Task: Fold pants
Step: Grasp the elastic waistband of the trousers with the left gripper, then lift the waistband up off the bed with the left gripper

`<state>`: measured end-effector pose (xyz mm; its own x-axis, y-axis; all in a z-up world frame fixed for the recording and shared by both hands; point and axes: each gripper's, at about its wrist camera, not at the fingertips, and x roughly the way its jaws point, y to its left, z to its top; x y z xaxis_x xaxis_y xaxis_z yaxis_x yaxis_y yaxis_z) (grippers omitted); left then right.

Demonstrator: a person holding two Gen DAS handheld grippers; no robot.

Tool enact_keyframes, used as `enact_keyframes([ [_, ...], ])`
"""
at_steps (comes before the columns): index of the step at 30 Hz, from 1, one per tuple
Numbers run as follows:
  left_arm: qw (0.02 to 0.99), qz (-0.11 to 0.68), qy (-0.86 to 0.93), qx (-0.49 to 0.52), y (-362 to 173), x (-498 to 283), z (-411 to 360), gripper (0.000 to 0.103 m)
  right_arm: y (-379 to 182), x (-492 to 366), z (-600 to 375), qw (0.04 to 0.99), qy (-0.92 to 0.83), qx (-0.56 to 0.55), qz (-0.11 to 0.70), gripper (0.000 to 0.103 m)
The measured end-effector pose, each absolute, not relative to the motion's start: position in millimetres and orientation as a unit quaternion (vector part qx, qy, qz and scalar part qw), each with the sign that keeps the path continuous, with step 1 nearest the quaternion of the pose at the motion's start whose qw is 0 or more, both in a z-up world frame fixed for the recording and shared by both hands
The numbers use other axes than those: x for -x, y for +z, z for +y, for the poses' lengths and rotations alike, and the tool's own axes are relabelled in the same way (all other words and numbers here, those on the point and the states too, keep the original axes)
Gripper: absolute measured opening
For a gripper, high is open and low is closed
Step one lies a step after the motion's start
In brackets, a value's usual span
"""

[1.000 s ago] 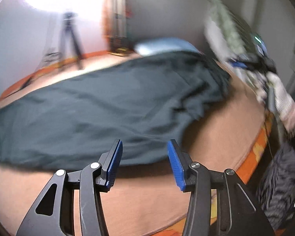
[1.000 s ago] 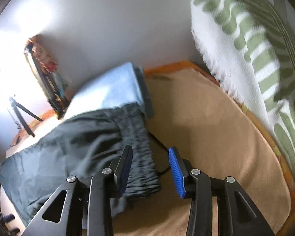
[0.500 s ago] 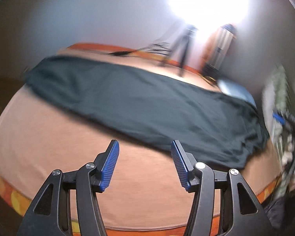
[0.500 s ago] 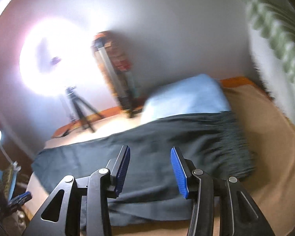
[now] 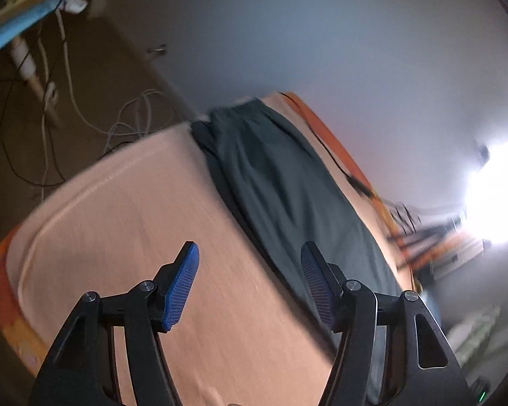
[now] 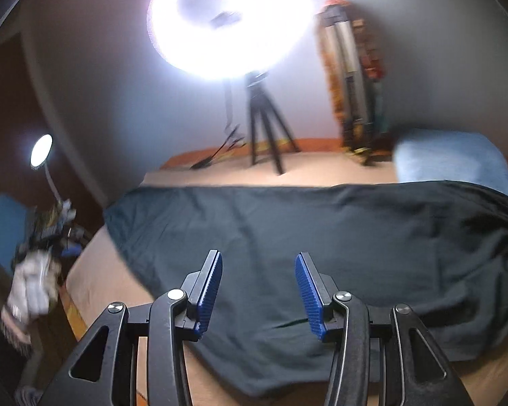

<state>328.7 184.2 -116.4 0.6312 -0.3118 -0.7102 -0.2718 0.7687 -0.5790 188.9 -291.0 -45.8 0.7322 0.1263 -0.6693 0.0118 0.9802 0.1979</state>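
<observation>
Bed (image 6: 321,172) with a tan sheet carries everything. Pants (image 6: 321,237), dark green, lie flat lengthwise along the bed's far half, waistband end (gathered elastic) toward the right edge, leg ends toward the left edge. In the left wrist view the pants (image 5: 288,186) run along the far long edge, with bare sheet (image 5: 135,220) across the near half.

A blue pillow (image 6: 453,159) sits at the far right corner, just behind the waistband, touching or nearly so (blur, can't tell which). A tripod (image 6: 264,121) with a ring light (image 6: 230,17) stands at the far edge, behind the pants.

Right gripper (image 6: 258,287): jaws wide apart, nothing between them, over the pants' near edge around mid-length.

Left gripper (image 5: 250,287): jaws wide apart, holding nothing, over bare sheet beside the pants' near edge; right finger overlaps the fabric in view (contact unclear).
</observation>
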Motion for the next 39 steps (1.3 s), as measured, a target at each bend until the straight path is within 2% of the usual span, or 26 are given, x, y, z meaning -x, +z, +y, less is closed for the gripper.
enact_keyframes([
  [6,0.836,0.417,0.003,0.357,-130,-375,198,0.062,-59,-197,-271,0.916,0.055,-0.075,0.39,0.047],
  [14,0.833,0.427,0.023,0.352,-151,-418,207,0.062,-64,-205,-277,0.905,0.065,-0.108,0.406,0.047],
  [28,0.859,0.389,0.063,0.327,-157,-448,201,0.062,-75,-210,-294,0.883,0.065,-0.16,0.436,0.048],
  [29,0.865,0.385,0.071,0.313,-157,-448,198,0.059,-75,-211,-294,0.883,0.063,-0.159,0.438,0.048],
  [30,0.871,0.382,0.08,0.298,-157,-448,194,0.052,-75,-211,-294,0.883,0.063,-0.159,0.438,0.048],
  [31,0.875,0.383,0.09,0.281,-157,-448,191,0.032,-75,-211,-294,0.882,0.062,-0.158,0.439,0.048],
  [32,0.877,0.383,0.092,0.275,-158,-449,190,0.021,-75,-212,-294,0.882,0.061,-0.157,0.44,0.048],
  [35,0.883,0.372,0.086,0.274,-155,-449,190,0.014,-76,-214,-293,0.881,0.058,-0.153,0.444,0.048],
  [39,0.896,0.348,0.08,0.262,-145,-444,188,0.012,-77,-215,-291,0.879,0.056,-0.15,0.448,0.048],
])
